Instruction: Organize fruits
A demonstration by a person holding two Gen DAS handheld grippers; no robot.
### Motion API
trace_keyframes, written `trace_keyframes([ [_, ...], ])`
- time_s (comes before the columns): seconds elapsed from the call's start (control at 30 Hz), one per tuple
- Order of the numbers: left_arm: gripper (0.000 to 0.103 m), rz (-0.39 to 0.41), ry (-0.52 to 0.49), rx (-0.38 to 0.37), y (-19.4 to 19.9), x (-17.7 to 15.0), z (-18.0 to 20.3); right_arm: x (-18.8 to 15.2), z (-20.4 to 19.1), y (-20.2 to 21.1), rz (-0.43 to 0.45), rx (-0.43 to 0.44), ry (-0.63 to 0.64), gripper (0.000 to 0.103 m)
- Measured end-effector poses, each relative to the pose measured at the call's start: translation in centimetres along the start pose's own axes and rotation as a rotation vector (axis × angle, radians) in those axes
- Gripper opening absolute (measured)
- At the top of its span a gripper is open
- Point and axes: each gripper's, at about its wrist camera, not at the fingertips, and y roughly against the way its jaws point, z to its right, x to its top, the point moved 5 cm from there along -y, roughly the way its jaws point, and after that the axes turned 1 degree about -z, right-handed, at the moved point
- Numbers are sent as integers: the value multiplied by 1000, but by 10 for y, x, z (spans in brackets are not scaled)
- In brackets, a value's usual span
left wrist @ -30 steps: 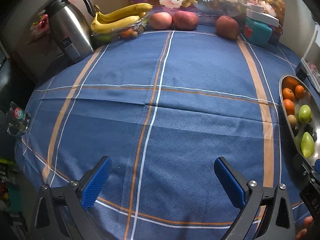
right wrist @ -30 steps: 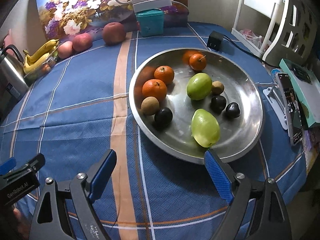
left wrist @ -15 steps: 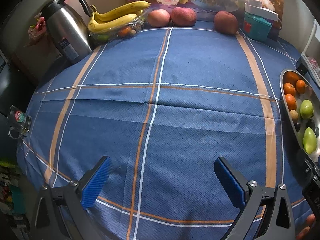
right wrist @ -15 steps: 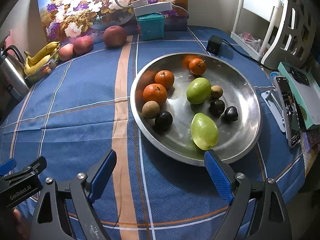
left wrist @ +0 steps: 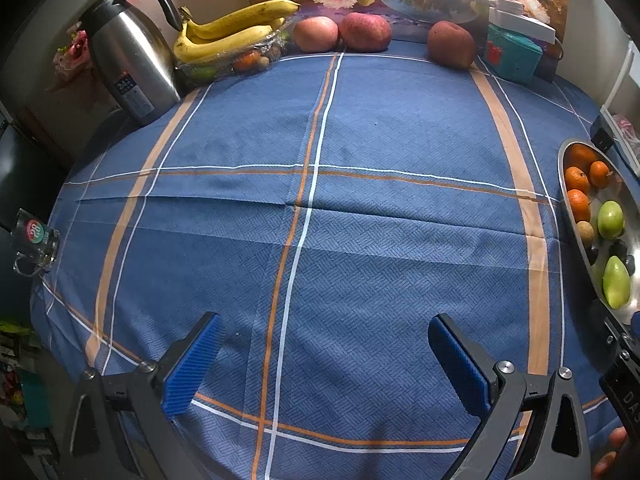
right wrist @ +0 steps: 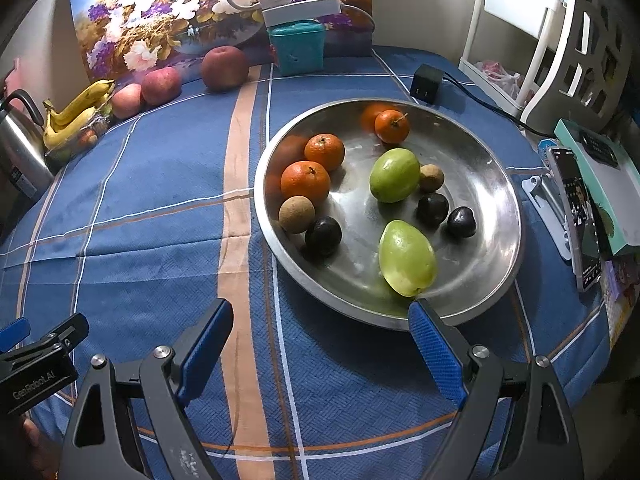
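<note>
A steel bowl point(right wrist: 492, 184) on the blue checked tablecloth holds three oranges point(right wrist: 306, 181), two green fruits point(right wrist: 406, 258), two brown kiwis point(right wrist: 297, 214) and three dark plums point(right wrist: 323, 236). My right gripper point(right wrist: 320, 328) is open and empty, just in front of the bowl's near rim. My left gripper point(left wrist: 324, 344) is open and empty over bare cloth; the bowl point(left wrist: 570, 216) lies at its far right. Three red apples point(left wrist: 366, 31) and a bunch of bananas point(left wrist: 230, 32) lie along the back edge.
A steel kettle point(left wrist: 128, 68) stands back left beside a clear fruit tray point(left wrist: 224, 65). A teal box point(right wrist: 297, 47), a black charger point(right wrist: 426, 83), a phone on a stand point(right wrist: 576, 216) and a white rack point(right wrist: 532, 36) lie to the right.
Both grippers have drawn back slightly from the table; the scene has shifted down in both views. Both stay open and empty.
</note>
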Motion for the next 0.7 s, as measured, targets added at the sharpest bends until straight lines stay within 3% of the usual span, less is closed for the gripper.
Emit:
trace_keyframes([
  [0.7,103,-3,2,-3,0,0,1,0,0,0,0,-1,0,90],
])
